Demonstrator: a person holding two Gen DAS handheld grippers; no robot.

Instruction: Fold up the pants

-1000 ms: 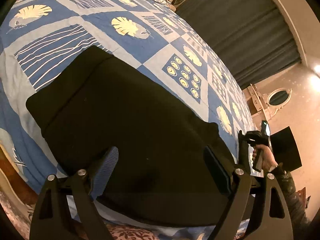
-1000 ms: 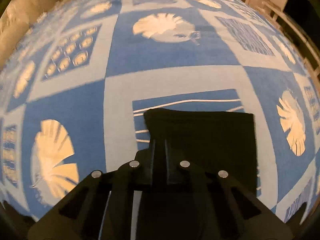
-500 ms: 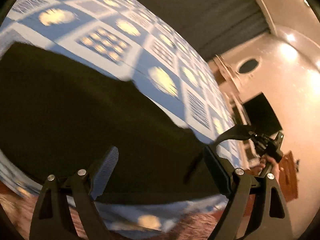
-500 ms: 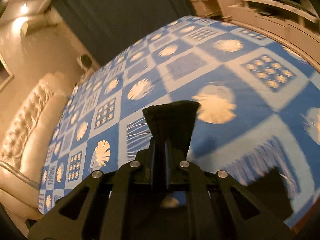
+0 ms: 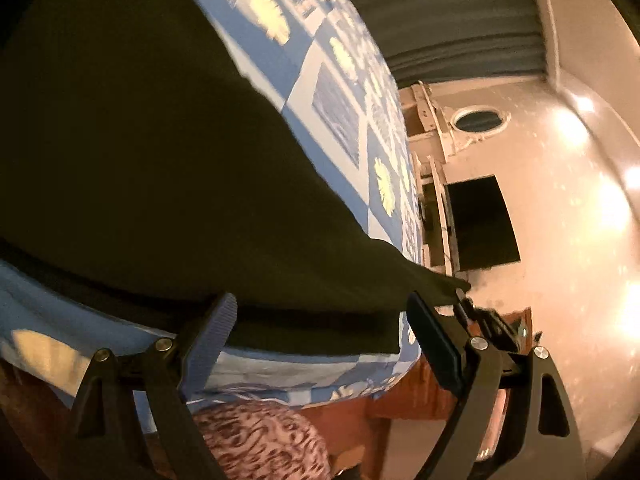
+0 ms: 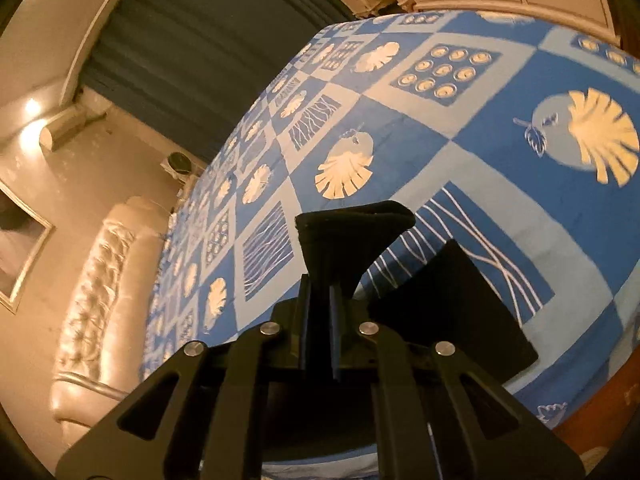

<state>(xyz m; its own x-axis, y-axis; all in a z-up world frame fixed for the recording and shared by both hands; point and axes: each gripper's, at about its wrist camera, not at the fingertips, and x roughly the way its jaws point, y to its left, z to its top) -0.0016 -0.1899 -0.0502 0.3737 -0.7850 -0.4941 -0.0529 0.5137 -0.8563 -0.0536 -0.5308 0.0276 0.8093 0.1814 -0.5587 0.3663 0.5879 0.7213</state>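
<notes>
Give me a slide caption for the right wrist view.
Right gripper shut on a lifted end of black pants above a blue patterned bedspread.

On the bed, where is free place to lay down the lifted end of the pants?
The blue patterned bedspread is bare beyond the pants, toward the curtain and the headboard. The near edge is crowded: dark cloth covers it, one end pinched in the right gripper, and the open left gripper hovers there.

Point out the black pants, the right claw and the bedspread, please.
black pants (image 5: 152,168), left wrist view, on the broad flat cloth.
right claw (image 6: 320,280), right wrist view, between the shut fingertips that pinch the cloth.
bedspread (image 6: 460,152), right wrist view, on a bare blue square.
</notes>
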